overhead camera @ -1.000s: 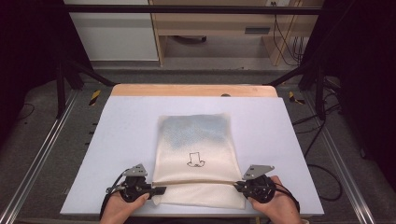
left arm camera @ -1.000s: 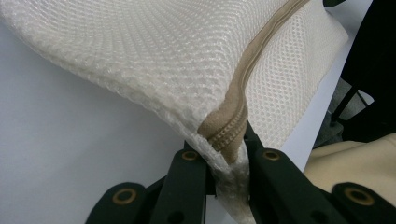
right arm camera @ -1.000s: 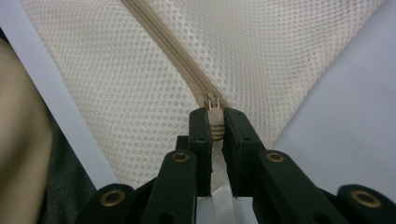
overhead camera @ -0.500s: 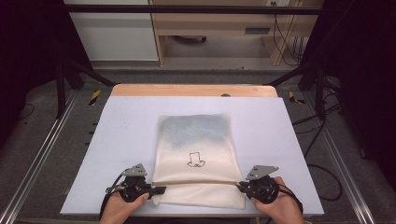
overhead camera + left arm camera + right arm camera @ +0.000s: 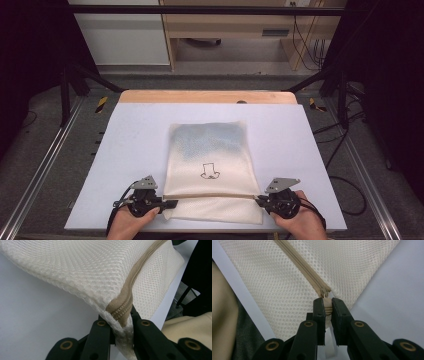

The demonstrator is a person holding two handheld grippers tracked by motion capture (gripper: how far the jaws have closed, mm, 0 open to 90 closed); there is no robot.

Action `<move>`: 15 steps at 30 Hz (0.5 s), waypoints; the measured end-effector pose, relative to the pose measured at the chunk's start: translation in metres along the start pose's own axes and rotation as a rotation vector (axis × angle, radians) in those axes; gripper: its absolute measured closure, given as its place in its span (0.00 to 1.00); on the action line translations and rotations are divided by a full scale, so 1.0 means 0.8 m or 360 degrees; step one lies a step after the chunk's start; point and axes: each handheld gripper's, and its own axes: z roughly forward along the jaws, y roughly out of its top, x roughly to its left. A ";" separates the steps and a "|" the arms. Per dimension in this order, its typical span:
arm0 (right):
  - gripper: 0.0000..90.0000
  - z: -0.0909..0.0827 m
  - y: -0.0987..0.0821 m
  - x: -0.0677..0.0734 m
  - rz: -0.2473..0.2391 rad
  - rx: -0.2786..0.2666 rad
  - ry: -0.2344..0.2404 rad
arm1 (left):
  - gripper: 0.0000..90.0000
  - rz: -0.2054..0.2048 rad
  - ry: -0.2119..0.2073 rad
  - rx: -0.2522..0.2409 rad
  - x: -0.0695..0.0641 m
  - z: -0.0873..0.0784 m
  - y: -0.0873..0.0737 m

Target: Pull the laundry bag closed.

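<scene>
A cream mesh bag (image 5: 210, 165) with a small black hat-and-moustache print lies flat on the white table (image 5: 125, 130), its tan zipper (image 5: 215, 196) running across near the front edge. My left gripper (image 5: 167, 204) is shut on the bag's left corner, pinching the mesh and the zipper's end (image 5: 121, 315). At the other end, my right gripper (image 5: 260, 200) is shut on the zipper pull (image 5: 327, 306), where the tan zipper (image 5: 302, 267) ends. The strip between both grippers looks taut.
A wooden strip (image 5: 205, 96) borders the table's far edge. Black frame legs (image 5: 70, 85) stand at both sides, with cables (image 5: 340, 150) on the floor to the right. A wooden cabinet (image 5: 235, 30) stands behind.
The right gripper has shifted slightly to the right; the zipper line looks a little straighter. The left gripper has stayed in place.
</scene>
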 end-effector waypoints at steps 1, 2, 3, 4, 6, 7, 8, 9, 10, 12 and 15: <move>0.91 0.001 0.000 0.000 0.0007 -0.0003 0.0006 | 0.94 0.0001 0.0002 -0.0001 0.000 0.000 0.000; 0.91 0.002 0.000 0.000 -0.0001 0.0000 0.0004 | 0.93 -0.0001 0.0005 -0.0003 -0.001 -0.001 0.000; 0.91 0.002 0.000 0.000 -0.0001 0.0000 0.0004 | 0.92 -0.0001 0.0005 -0.0003 -0.001 -0.001 0.000; 0.91 0.003 0.000 0.001 0.0010 0.0002 0.0006 | 0.90 -0.0005 0.0008 -0.0001 -0.002 -0.002 -0.001; 0.91 0.004 0.000 0.001 0.0002 0.0000 0.0001 | 0.86 -0.0014 0.0022 -0.0012 -0.002 -0.004 -0.001; 0.91 0.004 0.001 0.001 -0.0003 -0.0006 0.0001 | 0.80 -0.0024 0.0036 -0.0021 -0.002 -0.005 -0.001; 0.81 0.006 0.001 0.001 0.0021 -0.0013 0.0001 | 0.66 -0.0030 0.0060 -0.0038 -0.003 -0.007 -0.001; 0.81 0.006 0.001 0.001 0.0021 -0.0013 0.0001 | 0.66 -0.0037 0.0092 -0.0055 -0.003 -0.010 -0.001; 0.75 0.007 0.001 0.000 0.0034 -0.0023 -0.0013 | 0.54 -0.0050 0.0115 -0.0061 -0.003 -0.012 -0.001; 0.59 0.007 0.003 -0.001 0.0044 -0.0058 -0.0030 | 0.41 -0.0065 0.0133 -0.0069 -0.003 -0.018 -0.003; 0.40 0.007 0.010 0.000 0.0101 -0.0104 -0.0030 | 0.30 -0.0023 0.0252 -0.0093 -0.005 -0.027 -0.003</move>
